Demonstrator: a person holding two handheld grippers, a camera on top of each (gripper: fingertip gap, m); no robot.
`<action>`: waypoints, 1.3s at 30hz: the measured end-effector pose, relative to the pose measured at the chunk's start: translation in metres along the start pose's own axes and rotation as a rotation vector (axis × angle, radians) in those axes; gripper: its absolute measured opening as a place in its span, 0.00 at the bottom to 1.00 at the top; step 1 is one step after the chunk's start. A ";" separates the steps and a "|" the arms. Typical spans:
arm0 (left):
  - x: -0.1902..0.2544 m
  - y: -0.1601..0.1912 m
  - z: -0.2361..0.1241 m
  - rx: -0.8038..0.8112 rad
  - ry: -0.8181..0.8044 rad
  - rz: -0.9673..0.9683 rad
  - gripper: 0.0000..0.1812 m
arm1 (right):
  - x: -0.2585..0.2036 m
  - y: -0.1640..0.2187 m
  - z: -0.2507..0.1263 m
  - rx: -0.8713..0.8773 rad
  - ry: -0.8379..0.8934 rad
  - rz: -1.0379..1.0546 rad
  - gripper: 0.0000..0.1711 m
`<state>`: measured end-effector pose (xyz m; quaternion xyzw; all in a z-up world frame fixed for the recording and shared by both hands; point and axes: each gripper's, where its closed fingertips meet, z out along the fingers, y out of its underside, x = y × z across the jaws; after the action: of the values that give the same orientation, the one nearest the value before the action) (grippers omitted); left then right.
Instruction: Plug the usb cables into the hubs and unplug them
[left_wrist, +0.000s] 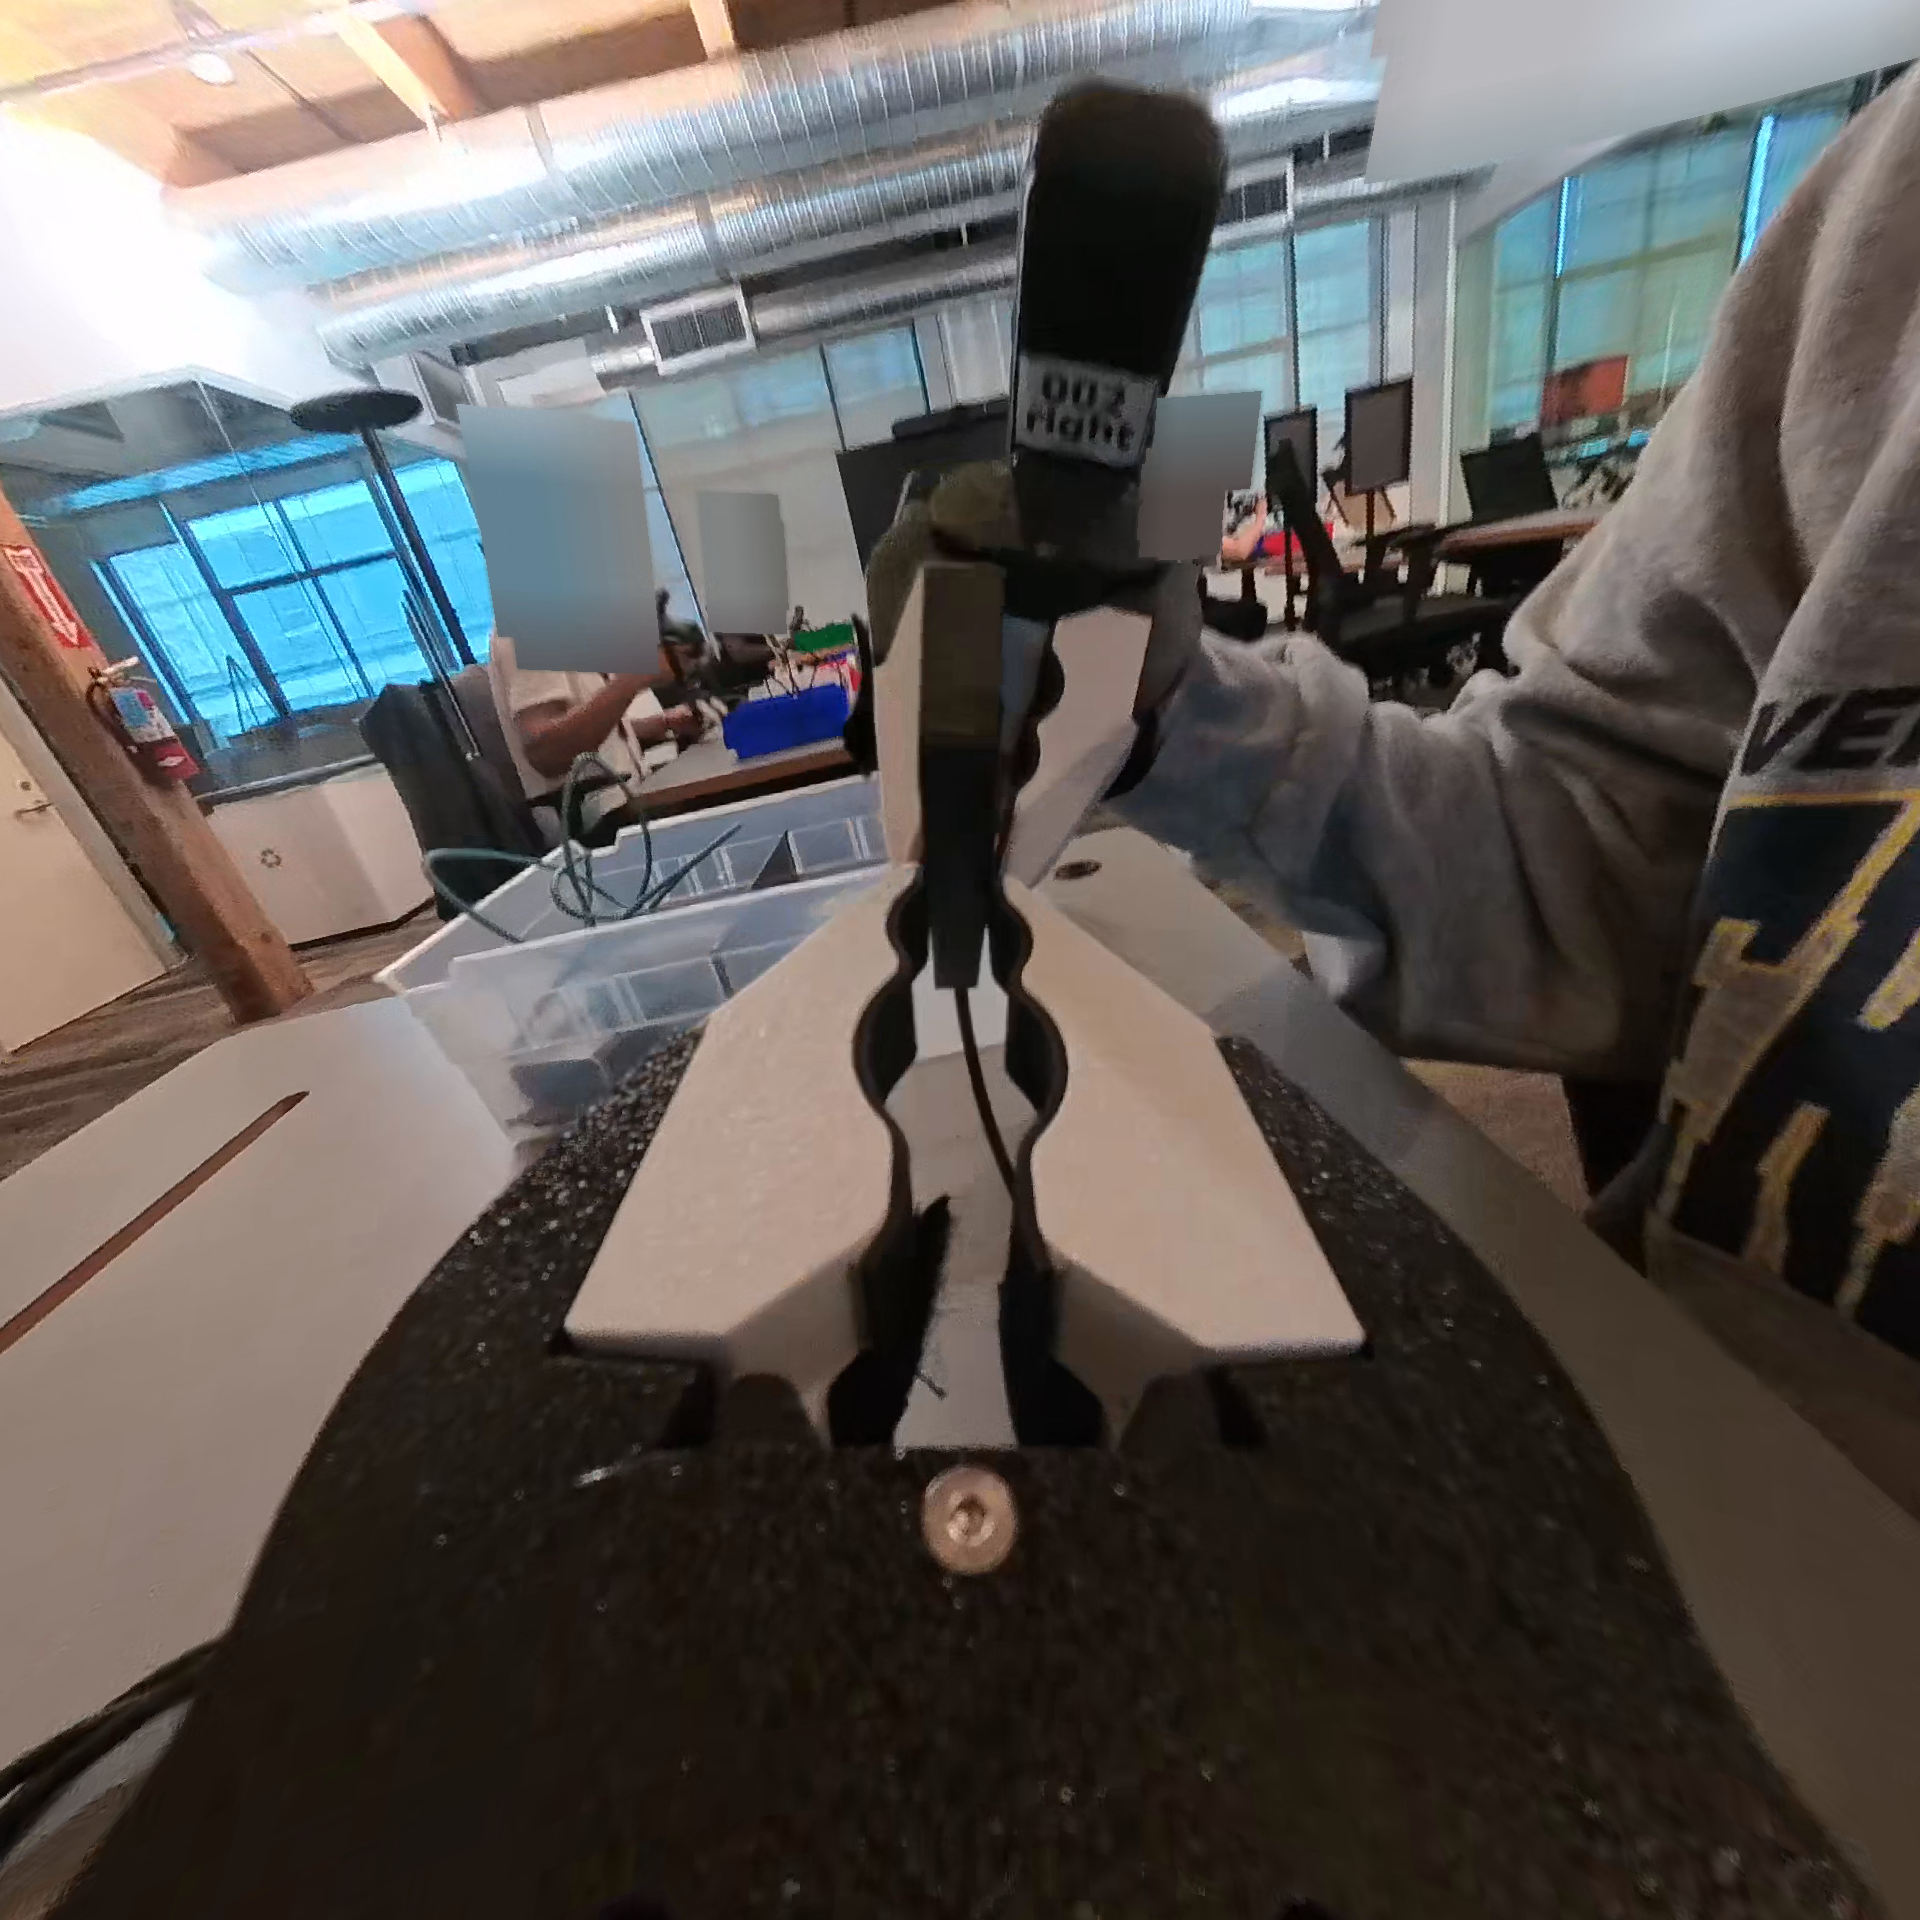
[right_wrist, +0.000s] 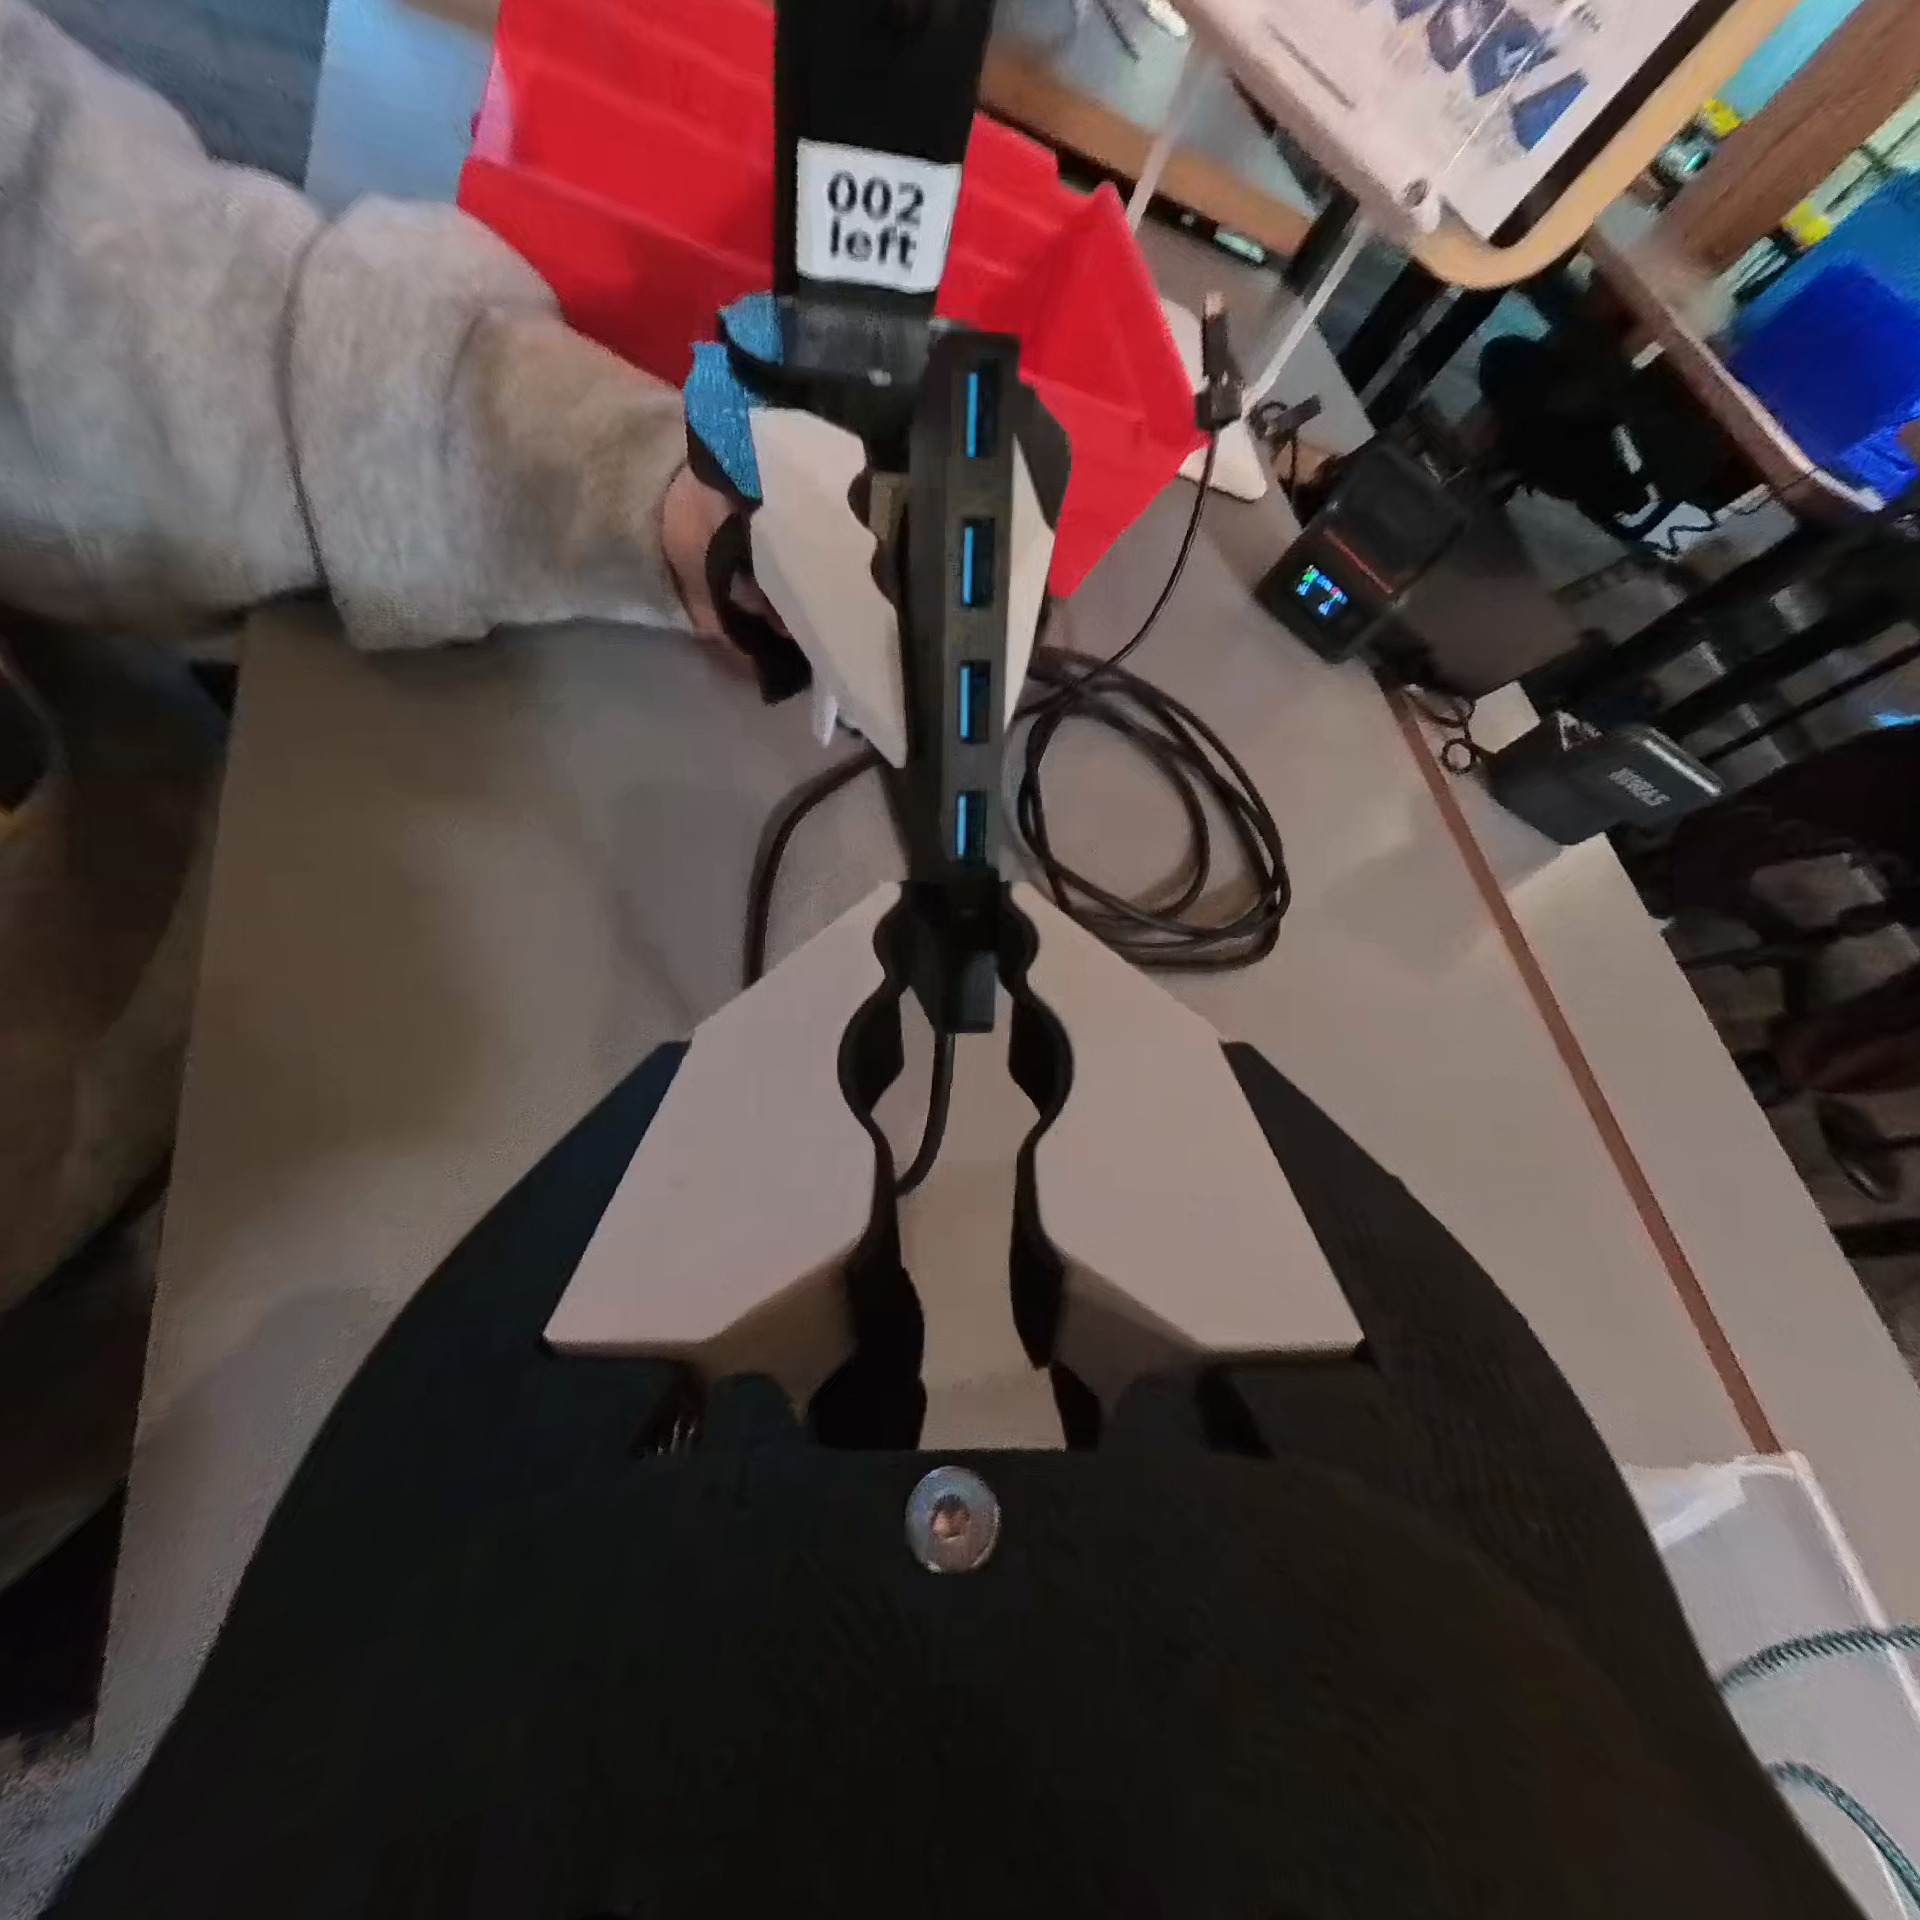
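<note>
The right hand-held gripper (right_wrist: 951, 940) pinches a black plug at its white, scalloped fingertips, just below the slim black hub (right_wrist: 961, 623) with blue ports. The left hand-held gripper (left_wrist: 961, 914) clamps that hub upright; coiled cable (right_wrist: 1153, 810) lies beyond on the bench (right_wrist: 468, 883).

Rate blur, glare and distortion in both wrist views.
Left wrist view: ribbed ceiling duct smeared, window wall at left blown out, fisheye-bowed edges. Right wrist view: red plastic bin and grey sleeve blurred; black four-port USB hub fairly sharp.
</note>
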<state>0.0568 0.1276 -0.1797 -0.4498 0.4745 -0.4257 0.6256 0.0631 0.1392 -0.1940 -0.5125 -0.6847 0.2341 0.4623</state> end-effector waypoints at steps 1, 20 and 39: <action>0.000 0.005 0.001 -0.037 -0.005 0.012 0.05 | -0.002 0.003 -0.001 -0.036 -0.004 -0.013 0.06; -0.012 -0.005 0.000 -0.081 -0.144 0.078 0.05 | 0.019 0.004 -0.013 -0.118 0.174 -0.100 0.10; -0.084 0.004 -0.046 -0.133 -0.639 0.139 0.05 | -0.004 0.075 0.114 -0.338 -0.056 0.203 0.13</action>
<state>-0.0031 0.2020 -0.1728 -0.5671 0.3106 -0.1875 0.7395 -0.0001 0.1805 -0.3076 -0.6427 -0.6717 0.1754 0.3242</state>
